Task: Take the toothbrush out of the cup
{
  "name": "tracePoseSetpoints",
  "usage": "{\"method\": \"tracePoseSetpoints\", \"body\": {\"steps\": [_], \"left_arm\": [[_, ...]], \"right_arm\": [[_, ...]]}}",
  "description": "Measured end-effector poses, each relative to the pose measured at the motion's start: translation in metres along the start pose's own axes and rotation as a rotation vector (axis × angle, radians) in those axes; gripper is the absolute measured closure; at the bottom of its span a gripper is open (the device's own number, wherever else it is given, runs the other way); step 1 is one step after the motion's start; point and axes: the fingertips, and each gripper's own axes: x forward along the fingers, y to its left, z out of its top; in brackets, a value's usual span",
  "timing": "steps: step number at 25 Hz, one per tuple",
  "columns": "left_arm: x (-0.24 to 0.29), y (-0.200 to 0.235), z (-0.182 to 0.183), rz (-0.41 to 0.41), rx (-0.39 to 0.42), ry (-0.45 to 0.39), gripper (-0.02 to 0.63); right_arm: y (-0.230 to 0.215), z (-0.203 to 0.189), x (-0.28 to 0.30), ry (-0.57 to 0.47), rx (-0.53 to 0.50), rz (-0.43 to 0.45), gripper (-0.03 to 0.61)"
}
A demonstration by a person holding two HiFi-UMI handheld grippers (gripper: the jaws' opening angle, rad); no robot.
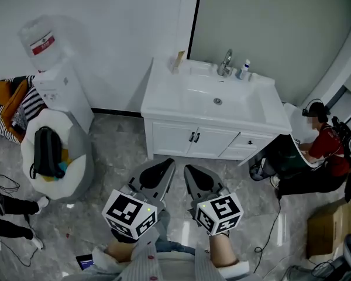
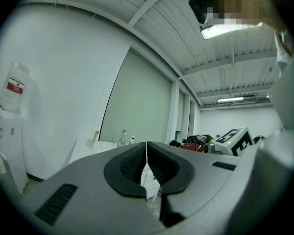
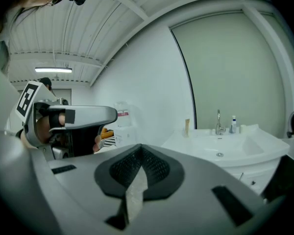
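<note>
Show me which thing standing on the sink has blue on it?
The little bottle, just right of the tap at the back of the sink. The tap is shiny metal, and the tall thing at the left corner is tan.
</note>
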Motion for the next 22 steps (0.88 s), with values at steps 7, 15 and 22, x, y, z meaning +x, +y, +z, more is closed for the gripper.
{"method": "tracePoseSetpoints", "body": {"steps": [7,15,22], "left_arm": [[0.049,0.060,0.009,0.038,-0.012,0.002,0.592],[0.081,0.116,0.022,0.069,-0.011,-0.008,0.593],[0.102,0.144,0.029,0.063,0.003,-0.011,0.593]], "right_arm": [[-0.045,0.015,0.062,0.038,-0.003,-0.001,0.568],[-0.066,0.031,0.124,0.050,0.002,0.026,0.568],[-0.082,0.040,0.155,0.045,0.018,0.013,0.568]]}}
